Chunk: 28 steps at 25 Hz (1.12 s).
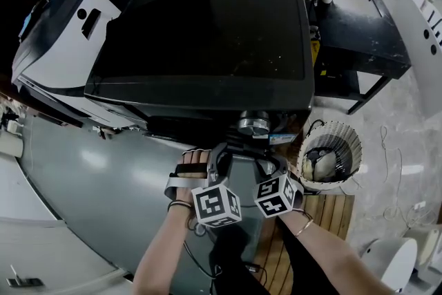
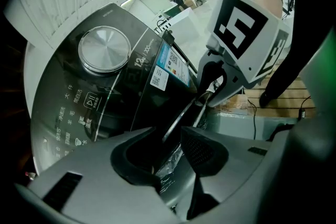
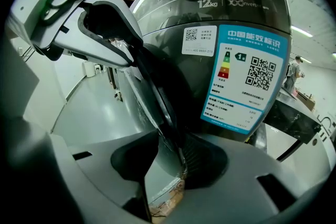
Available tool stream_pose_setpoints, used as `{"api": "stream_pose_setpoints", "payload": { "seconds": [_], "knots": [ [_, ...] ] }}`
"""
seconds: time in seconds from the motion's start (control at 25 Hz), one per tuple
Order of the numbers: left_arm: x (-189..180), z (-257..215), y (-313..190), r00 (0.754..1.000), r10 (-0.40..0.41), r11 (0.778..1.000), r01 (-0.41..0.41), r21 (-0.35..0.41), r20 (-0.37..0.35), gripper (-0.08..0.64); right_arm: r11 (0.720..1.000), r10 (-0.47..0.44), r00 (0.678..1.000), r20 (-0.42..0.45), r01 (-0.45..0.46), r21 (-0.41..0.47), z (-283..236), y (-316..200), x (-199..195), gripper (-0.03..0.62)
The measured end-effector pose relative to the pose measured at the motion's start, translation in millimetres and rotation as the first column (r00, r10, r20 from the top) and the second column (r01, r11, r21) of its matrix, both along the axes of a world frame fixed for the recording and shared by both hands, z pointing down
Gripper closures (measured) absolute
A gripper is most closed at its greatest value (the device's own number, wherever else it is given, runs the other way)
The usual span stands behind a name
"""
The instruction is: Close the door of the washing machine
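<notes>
A dark washing machine (image 1: 207, 31) fills the head view, its silver knob (image 1: 253, 123) at the front edge. Just below the knob both grippers meet at the door, which stands out towards me and is seen edge-on. The thin dark door edge (image 2: 181, 118) runs between the jaws of my left gripper (image 2: 170, 152), which are shut on it. The same edge (image 3: 157, 97) passes between the jaws of my right gripper (image 3: 170, 160); it lies against the right pad with a gap on the left side, so this gripper is open. Plastic film covers the door's grey face.
A blue energy label (image 3: 244, 76) is stuck on the machine's front. A white laundry basket (image 1: 330, 159) stands on wooden slats to the right. Another white appliance (image 1: 62, 31) sits at the left, a dark table (image 1: 359, 24) at the back right.
</notes>
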<state>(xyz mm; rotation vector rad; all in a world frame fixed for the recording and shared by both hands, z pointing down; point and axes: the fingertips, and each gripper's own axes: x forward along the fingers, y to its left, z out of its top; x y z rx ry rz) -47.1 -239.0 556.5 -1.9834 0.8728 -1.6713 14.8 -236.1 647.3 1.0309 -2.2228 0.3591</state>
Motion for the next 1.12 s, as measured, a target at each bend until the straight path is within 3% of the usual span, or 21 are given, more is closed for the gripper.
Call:
{"api": "stream_pose_setpoints", "payload": {
  "seconds": [0.64,1.12],
  "knots": [
    [-2,-2,2,0.998,-0.069,0.997,0.07,0.035,-0.01,0.38,0.999,-0.035,0.999,-0.04,0.036,0.028,-3,4,2,0.442],
    [-2,-6,11,0.997,-0.077,0.996,0.077,0.044,0.002,0.359,0.999,-0.023,0.999,-0.028,0.023,0.029,-9,10,5,0.437]
  ]
}}
